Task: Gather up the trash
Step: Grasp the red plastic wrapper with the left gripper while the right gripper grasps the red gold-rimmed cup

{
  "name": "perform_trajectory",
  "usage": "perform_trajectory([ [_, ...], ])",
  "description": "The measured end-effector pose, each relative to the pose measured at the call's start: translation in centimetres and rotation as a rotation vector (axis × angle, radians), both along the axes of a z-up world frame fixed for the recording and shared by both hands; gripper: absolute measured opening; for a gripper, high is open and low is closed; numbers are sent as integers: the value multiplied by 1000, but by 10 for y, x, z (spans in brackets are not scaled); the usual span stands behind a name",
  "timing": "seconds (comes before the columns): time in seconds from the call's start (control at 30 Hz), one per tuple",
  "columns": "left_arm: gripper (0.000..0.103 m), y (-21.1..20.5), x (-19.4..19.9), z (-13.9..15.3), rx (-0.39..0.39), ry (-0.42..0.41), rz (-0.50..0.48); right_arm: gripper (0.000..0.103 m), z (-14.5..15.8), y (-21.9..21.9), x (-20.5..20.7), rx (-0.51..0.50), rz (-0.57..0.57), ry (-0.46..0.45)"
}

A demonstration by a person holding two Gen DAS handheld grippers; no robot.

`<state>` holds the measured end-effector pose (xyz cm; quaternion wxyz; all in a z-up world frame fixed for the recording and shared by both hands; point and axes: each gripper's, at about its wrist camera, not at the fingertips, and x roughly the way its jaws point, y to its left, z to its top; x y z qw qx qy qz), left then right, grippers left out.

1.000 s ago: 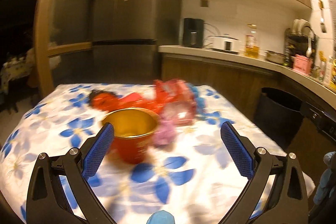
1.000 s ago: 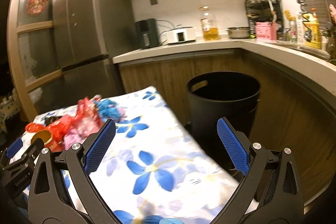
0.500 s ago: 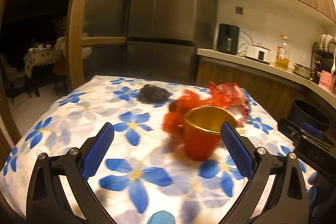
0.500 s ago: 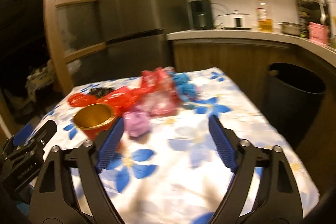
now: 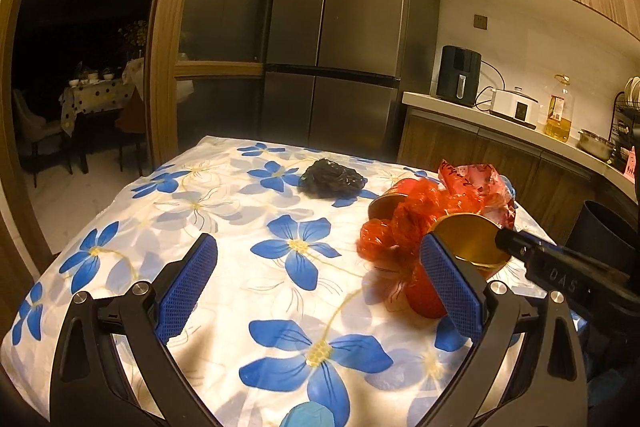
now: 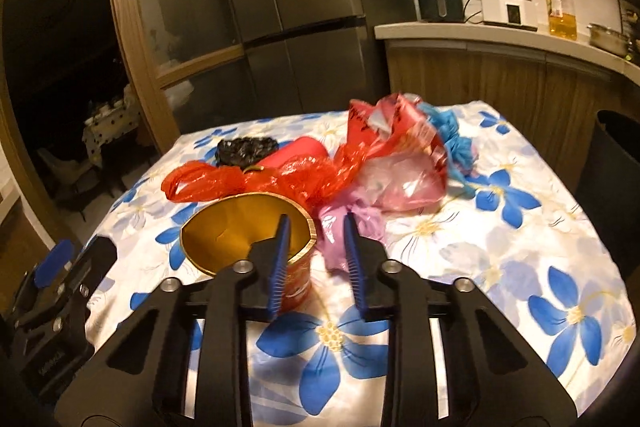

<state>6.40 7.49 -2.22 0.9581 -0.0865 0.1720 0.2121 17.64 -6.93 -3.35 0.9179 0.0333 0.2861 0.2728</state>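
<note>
The right gripper [image 6: 314, 223] has just been closing, and its jaws now stand narrow around the rim of the red cup [image 6: 248, 239] at the frame's centre; whether the pads press it I cannot tell. The left gripper [image 5: 320, 259] is wide open and holds nothing. Crumpled red bags [image 6: 280, 175] lie just behind the cup on the flowered tablecloth [image 6: 520, 247].
</note>
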Motion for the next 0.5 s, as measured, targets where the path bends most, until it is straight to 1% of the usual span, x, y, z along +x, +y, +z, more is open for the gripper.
perform_trajectory([
  [0.07, 97, 1, 2, -1, -2, 2, -2, 13, -4, 1, -1, -10, 12, 9],
  [0.1, 97, 1, 3, -1, -4, 3, -5, 12, -6, 1, -2, -16, 15, 10],
  [0.27, 97, -1, 9, -3, -16, 13, -33, 8, -11, -11, -11, -26, 2, -8],
  [0.4, 97, -3, 16, -6, -33, 27, -53, 7, -14, -36, -18, -21, -41, -15],
  [0.5, 97, -9, 23, -6, -35, 31, -87, 5, -16, -56, -19, -16, -79, -7],
])
